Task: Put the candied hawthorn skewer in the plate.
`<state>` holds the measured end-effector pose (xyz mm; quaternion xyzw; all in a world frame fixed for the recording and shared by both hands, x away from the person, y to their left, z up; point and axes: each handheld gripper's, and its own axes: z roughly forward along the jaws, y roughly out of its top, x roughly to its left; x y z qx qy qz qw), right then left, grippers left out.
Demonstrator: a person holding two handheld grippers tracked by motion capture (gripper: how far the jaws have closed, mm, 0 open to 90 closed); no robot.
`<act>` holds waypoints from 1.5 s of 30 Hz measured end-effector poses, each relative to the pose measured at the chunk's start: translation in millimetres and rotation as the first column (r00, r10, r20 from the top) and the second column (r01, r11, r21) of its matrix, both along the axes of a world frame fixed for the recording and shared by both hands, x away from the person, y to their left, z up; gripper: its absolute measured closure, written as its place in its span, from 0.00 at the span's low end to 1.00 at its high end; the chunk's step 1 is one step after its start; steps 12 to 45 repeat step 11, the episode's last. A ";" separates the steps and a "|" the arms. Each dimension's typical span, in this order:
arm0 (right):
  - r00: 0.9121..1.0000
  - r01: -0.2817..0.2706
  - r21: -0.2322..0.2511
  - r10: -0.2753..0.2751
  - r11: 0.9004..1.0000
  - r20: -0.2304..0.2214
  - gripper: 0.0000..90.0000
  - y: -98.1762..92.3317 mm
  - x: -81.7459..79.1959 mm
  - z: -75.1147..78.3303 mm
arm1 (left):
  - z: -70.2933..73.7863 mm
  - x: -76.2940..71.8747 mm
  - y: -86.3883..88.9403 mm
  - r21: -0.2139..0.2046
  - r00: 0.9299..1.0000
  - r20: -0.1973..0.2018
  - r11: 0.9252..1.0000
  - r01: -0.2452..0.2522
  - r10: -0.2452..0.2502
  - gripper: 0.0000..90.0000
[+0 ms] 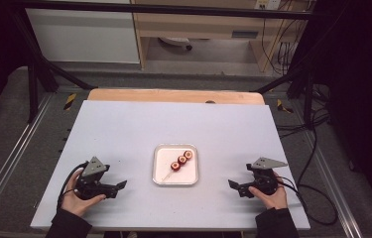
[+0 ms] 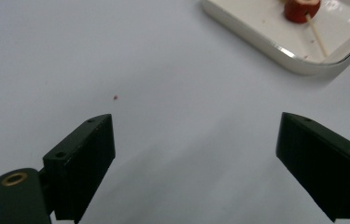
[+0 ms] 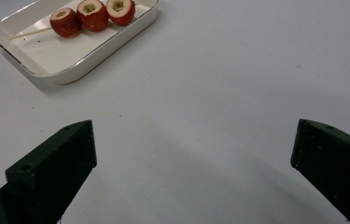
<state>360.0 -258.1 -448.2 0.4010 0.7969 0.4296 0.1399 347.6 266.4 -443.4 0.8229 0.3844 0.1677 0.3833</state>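
From above, one white tray (image 1: 175, 174) sits mid-table (image 1: 124, 129) holding one skewer (image 1: 178, 164) with three red fruit pieces. The left gripper (image 1: 122, 185) rests well to the tray's left and the right gripper (image 1: 230, 184) well to its right, both with jaws spread and empty.

In the left gripper view, two black jaws stand wide apart over bare table; the tray corner (image 2: 275, 39) shows one fruit piece (image 2: 301, 9) on its stick.

In the right gripper view, the jaws gape empty; the tray (image 3: 70, 70) carries all three pieces (image 3: 93, 14).
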 end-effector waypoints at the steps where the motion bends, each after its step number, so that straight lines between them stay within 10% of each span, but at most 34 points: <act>1: 1.000 -0.003 -0.003 0.003 1.000 -0.003 0.01 0.0 0.0 -0.1 | -1.5 -0.6 1.6 0.002 1.000 0.006 1.000 -0.003 0.003 0.13; 45: 0.999 -0.022 -0.030 0.022 0.999 -0.024 0.01 4.1 -0.3 -5.0 | -6.0 -4.1 7.7 -0.028 1.000 -0.003 1.000 -0.001 0.001 0.13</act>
